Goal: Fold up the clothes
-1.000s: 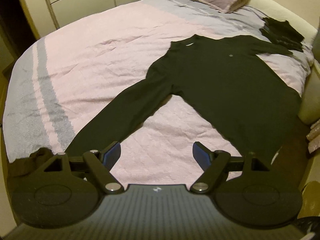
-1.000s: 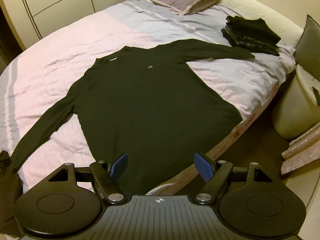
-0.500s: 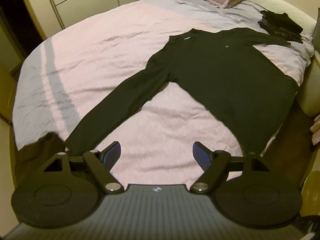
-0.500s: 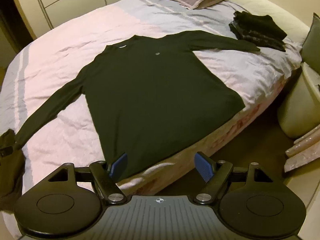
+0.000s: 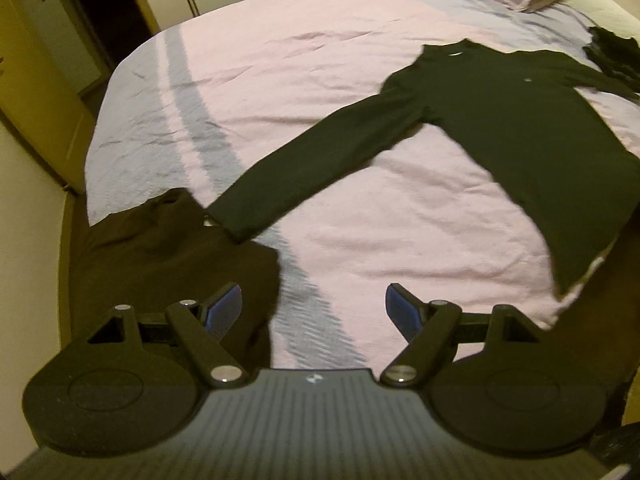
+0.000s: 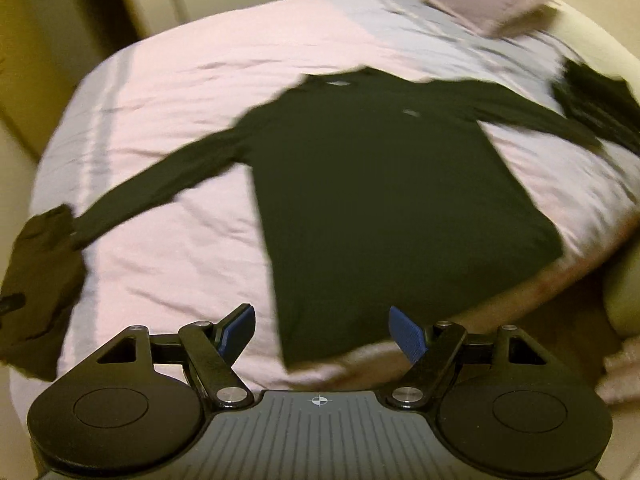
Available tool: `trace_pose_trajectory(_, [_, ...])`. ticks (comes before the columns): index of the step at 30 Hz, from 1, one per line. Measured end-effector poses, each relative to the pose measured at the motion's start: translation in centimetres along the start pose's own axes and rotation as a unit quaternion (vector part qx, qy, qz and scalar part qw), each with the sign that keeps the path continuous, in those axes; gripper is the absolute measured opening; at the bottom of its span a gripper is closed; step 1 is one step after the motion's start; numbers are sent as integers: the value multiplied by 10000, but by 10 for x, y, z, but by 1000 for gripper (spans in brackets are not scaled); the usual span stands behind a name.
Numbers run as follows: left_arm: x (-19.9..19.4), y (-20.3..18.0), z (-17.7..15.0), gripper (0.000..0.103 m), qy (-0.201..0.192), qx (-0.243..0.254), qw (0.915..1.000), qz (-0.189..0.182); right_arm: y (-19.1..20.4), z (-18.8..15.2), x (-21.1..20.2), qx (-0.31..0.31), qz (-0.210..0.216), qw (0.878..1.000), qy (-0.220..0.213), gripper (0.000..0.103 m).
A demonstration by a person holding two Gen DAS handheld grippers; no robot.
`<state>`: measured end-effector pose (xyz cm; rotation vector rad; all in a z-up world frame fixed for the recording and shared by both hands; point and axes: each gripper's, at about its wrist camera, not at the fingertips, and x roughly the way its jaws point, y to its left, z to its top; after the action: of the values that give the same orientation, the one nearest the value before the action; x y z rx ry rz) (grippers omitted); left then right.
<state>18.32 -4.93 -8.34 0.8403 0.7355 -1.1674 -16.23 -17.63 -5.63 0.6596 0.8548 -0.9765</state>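
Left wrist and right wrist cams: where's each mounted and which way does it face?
Left wrist: on the left tool, above the bed's near-left edge, facing the long-sleeve shirt sleeve and a brown garment; open blue-padded fingers show.
Right wrist: on the right tool, above the bed's near edge, facing the shirt's hem; open fingers show.
Shared: shirt, brown garment, folded dark pile, pillow, bed.

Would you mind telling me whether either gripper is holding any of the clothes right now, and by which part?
Nothing is held. The left gripper and right gripper are both open and empty, above the bed, clear of the spread black shirt.
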Motion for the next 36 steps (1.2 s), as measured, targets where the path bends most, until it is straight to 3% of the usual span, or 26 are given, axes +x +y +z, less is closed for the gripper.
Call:
trace_pose_trajectory(5, [37, 40, 11, 76, -64, 281, 9993, 248, 67, 29, 42, -1098, 408, 9925, -338, 77])
trace_pose_trajectory(8, [62, 64, 16, 76, -93, 594, 9974, 389, 123, 42, 79, -2159, 730, 9725, -485, 77])
trace_pose_trajectory(11, [89, 77, 14, 76, -62, 1222, 9912, 506, 183, 47, 122, -3333, 946, 9365, -542, 72])
trace_pose_trajectory(13, [106, 82, 12, 75, -1, 1688, 9836, 630, 217, 46, 154, -3947, 1103, 9109, -482, 43])
trace_pose_trajectory(15, [119, 87, 10, 75, -2, 1934, 9782, 757, 248, 43, 186, -4517, 1255, 8823, -413, 42])
trace_pose_trajectory(20, [135, 113, 7, 75, -38, 1279, 9892, 716, 308, 33, 248, -5600, 1645, 8109, -432, 43])
trace_pose_trajectory(24, [145, 128, -1, 75, 97, 675, 9953, 689, 345, 27, 279, -5975, 1827, 7785, -590, 43])
trace_pose_trajectory(30, [147, 133, -11, 75, 269, 505, 9952, 800, 374, 5, 314, -6628, 1601, 7276, -759, 43])
trace_pose_trajectory(32, [145, 134, -13, 75, 282, 438, 9951, 840, 378, 6, 315, -6626, 1683, 7252, -817, 41])
trace_pose_trajectory(34, [143, 134, -14, 75, 289, 360, 9952, 868, 380, 13, 309, -6510, 1800, 7327, -832, 7])
trace_pose_trajectory(36, [142, 134, -10, 75, 254, 347, 9953, 864, 377, 30, 298, -6218, 1910, 7543, -890, 7])
